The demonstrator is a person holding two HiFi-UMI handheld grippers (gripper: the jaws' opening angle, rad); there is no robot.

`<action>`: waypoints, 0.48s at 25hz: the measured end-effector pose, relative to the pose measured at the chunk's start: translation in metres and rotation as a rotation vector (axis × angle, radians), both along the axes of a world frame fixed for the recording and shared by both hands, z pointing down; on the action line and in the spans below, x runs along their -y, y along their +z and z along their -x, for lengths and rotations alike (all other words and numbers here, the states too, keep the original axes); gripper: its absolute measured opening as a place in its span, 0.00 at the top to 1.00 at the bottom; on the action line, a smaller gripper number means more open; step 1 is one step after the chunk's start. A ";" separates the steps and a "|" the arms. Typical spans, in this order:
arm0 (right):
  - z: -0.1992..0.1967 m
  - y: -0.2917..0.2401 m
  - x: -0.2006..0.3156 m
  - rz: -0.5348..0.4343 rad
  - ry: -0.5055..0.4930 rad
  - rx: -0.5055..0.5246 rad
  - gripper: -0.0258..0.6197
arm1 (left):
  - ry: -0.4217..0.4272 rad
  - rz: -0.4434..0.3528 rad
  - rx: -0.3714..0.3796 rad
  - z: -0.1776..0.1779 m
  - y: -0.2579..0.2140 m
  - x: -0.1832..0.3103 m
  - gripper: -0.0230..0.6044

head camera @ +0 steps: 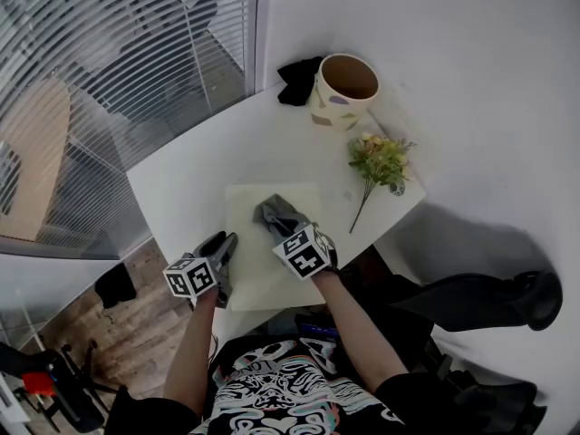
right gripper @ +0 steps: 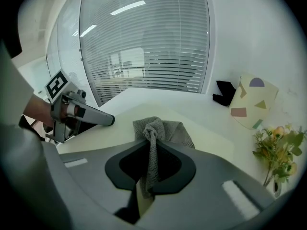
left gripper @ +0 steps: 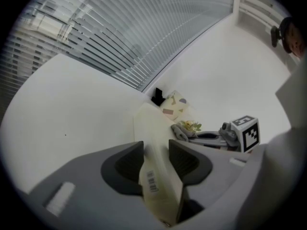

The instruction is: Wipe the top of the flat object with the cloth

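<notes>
So the flat object here is a cream board (head camera: 249, 208) lying in the middle of a white table (head camera: 181, 188), long side running away from the person. The left gripper (head camera: 220, 245) has its jaws closed on the board's left edge, near the end closest to the person. In the left gripper view the board's edge sits right between the two dark pads, and there's a small barcode sticker (left gripper: 151, 181) on it.

The right gripper (head camera: 279, 223) is pinching a grey cloth (head camera: 275, 211) – the right gripper view shows a twisted strip of it squeezed between the jaws, with the rest bunched up in front. The loose part of the cloth rests on top of the board, roughly mid-width and toward the far half. The two grippers are close to each other, the left one beside the board and the right one over it.

Other stuff on the table: a paper cup (head camera: 344, 89) with coloured shapes on it stands upright at the far corner, open and facing up. A small black thing (head camera: 297, 80) sits just to its left against the wall – can't tell what it is. A sprig of flowers (head camera: 381, 161) lies to the right of the board, blooms pointing toward the cup, stem toward the person. Window blinds (head camera: 109, 62) fill the left side.
</notes>
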State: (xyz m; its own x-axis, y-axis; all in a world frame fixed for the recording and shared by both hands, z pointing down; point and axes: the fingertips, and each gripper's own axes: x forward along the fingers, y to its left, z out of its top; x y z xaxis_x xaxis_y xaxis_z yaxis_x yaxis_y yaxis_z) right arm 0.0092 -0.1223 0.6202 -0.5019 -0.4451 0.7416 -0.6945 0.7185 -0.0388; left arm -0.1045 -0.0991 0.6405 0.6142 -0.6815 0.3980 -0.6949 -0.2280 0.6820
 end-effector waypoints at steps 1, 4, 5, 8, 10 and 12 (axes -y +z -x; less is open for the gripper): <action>0.000 0.000 -0.002 0.000 0.000 0.000 0.94 | 0.000 0.000 -0.001 0.000 0.000 0.000 0.63; -0.001 0.000 -0.006 0.001 0.001 0.001 0.94 | 0.000 -0.001 -0.002 0.000 0.000 0.001 0.63; -0.001 0.000 -0.007 0.001 0.001 0.000 0.94 | 0.000 -0.001 -0.001 0.000 0.000 0.001 0.63; -0.002 0.001 -0.011 0.002 0.001 -0.001 0.94 | -0.001 -0.001 -0.001 0.000 0.000 0.002 0.63; -0.003 0.001 -0.013 0.000 0.002 -0.001 0.94 | -0.001 0.000 -0.001 0.000 0.001 0.001 0.63; -0.003 0.001 -0.016 -0.001 0.002 0.000 0.94 | -0.001 0.001 -0.003 0.000 0.001 0.001 0.63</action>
